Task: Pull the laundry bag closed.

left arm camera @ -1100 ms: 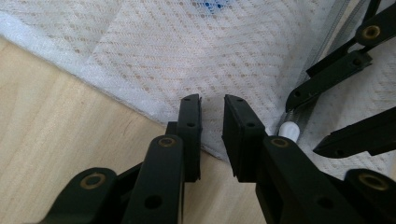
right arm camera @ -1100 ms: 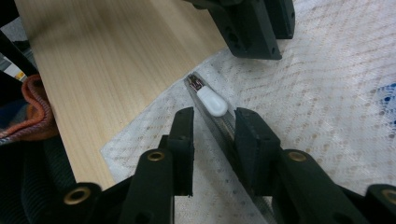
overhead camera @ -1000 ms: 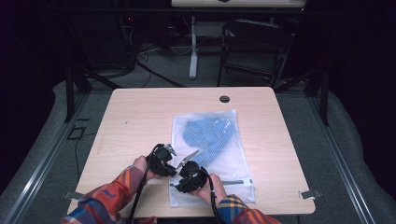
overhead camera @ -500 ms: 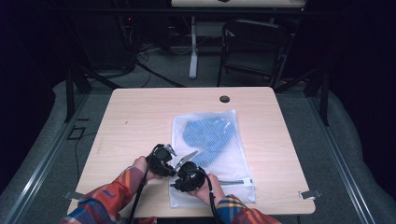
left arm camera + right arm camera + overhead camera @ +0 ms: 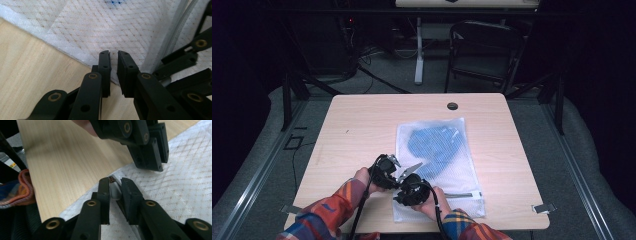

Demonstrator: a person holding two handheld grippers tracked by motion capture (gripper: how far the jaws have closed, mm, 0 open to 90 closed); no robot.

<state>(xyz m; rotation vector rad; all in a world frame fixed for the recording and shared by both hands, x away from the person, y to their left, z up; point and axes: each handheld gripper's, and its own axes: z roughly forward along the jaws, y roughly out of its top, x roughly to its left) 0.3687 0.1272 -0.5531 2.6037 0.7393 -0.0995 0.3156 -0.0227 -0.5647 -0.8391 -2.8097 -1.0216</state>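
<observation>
Mesh bag [image 5: 439, 165] lies flat on table [image 5: 362, 130], right of centre, blue cloth [image 5: 432, 142] inside. Both grippers sit at its near-left corner, close together. Left gripper [image 5: 113, 53]: jaws nearly shut w/ a thin gap over the bag edge; can't tell if mesh is pinched. Right gripper [image 5: 115, 181]: jaws just closing, now clamped on the grey zip pull [image 5: 115, 190] at the bag's edge. Zip [image 5: 175, 32] runs beside left gripper.

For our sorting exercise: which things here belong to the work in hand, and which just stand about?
In use:
white mesh zip bag holding a blue cloth
grey zip pull
left gripper
right gripper

Standing about:
black metal chair
wooden table's black cable hole
</observation>
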